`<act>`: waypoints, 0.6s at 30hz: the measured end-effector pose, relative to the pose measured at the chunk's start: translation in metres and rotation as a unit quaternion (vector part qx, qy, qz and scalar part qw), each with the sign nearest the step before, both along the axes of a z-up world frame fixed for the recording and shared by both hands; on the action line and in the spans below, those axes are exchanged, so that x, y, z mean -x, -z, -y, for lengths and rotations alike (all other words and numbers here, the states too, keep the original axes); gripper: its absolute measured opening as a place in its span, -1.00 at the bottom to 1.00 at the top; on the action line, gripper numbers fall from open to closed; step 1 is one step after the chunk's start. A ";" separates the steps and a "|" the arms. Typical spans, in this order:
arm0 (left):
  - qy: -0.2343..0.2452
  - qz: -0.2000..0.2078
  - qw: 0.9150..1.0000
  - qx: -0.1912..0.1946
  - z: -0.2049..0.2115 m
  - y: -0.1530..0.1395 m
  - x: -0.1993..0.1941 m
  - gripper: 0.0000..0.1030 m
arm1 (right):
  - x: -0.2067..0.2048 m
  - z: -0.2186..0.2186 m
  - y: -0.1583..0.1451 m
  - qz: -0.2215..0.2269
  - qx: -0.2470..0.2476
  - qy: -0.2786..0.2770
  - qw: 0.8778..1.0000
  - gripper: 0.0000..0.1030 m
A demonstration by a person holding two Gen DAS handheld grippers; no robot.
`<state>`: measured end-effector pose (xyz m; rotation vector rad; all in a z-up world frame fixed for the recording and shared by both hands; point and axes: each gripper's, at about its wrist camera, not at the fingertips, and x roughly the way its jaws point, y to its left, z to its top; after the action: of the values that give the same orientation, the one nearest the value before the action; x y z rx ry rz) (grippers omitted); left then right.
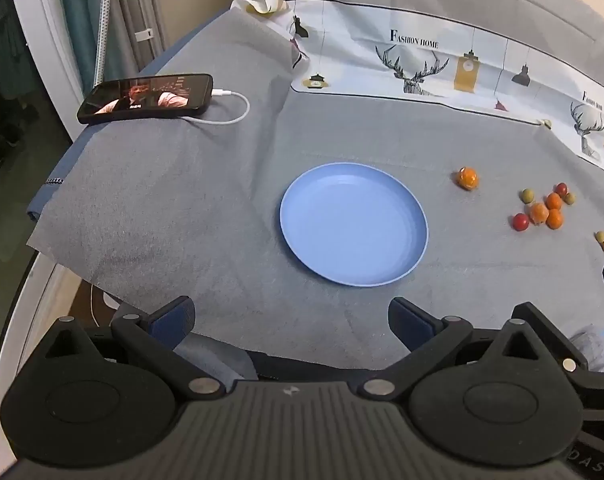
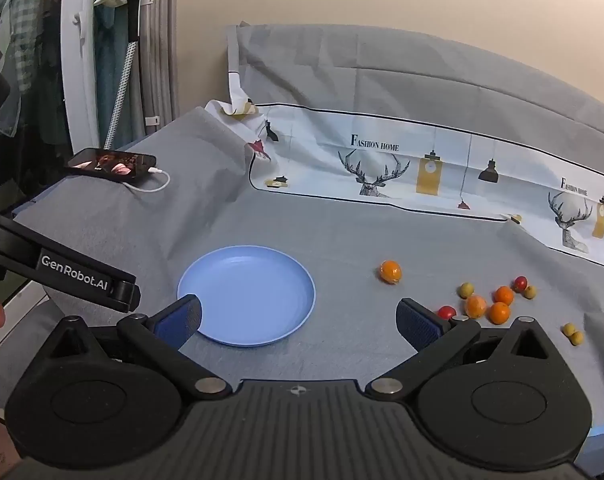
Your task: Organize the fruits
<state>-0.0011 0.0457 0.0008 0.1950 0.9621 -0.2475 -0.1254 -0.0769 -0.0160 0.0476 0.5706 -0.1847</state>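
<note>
Both tools are held released and empty: the right gripper (image 2: pixel 298 320) is seen with its blue-padded jaws spread wide above the grey cloth (image 2: pixel 342 360), and the left gripper (image 1: pixel 292 320) is likewise spread with nothing between its pads. Just ahead of the right gripper, toward 11 o'clock, the round, shallow, light-blue plastic plate (image 2: pixel 247 295) is found lying flat and bare. At 1 o'clock a lone small orange fruit, apparently in a clear wrapper, (image 2: pixel 391 271) sits apart from the rest. Farther out, at about 2 o'clock, a loose cluster of small orange, red and yellow-green round fruits (image 2: pixel 490 300) is gathered, several touching, and a pair of tiny yellow-green fruits (image 2: pixel 573 334) lies near 3 o'clock. A black smartphone on a white charging cable (image 2: pixel 112 165) is seen far off at 10 o'clock. The main risk is judged to be rolling: the fruits are small and smooth, so one may be squirted out by closing pads, or its neighbours nudged away across the wrinkled cloth. The red fruit nearest the right pad could be knocked in a careless descent. No real long axis is shown by the near-spherical fruits; only the lone orange one looks slightly oval, though its direction cannot be told.
</note>
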 end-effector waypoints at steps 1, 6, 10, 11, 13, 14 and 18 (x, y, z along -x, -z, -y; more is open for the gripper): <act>0.000 -0.001 1.000 -0.002 0.001 0.001 0.000 0.99 | -0.003 -0.003 0.001 -0.001 0.000 -0.001 1.000 0.99; 0.005 0.004 1.000 -0.020 0.005 0.004 0.002 0.99 | -0.012 -0.010 0.004 -0.007 0.000 -0.004 1.000 0.99; 0.010 0.004 1.000 -0.027 0.007 0.006 0.003 0.99 | -0.005 -0.001 0.002 -0.002 -0.005 -0.008 1.000 0.99; 0.010 0.003 1.000 -0.028 0.007 0.007 0.003 0.99 | -0.005 0.000 0.002 -0.001 -0.006 -0.008 1.000 0.99; 0.010 0.003 0.999 -0.032 0.008 0.007 0.004 0.99 | -0.005 0.000 0.001 -0.003 -0.005 -0.007 1.000 0.99; 0.010 0.003 0.999 -0.033 0.009 0.007 0.004 0.99 | -0.004 0.001 0.001 -0.002 -0.005 -0.006 1.000 0.99; 0.014 0.005 0.999 -0.038 0.010 0.007 0.005 0.99 | -0.003 0.001 0.001 0.000 -0.002 -0.004 1.000 0.99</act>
<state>-0.0057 0.0353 -0.0066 0.2789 0.9596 -0.2361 -0.1222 -0.0781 -0.0175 0.0497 0.5714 -0.1748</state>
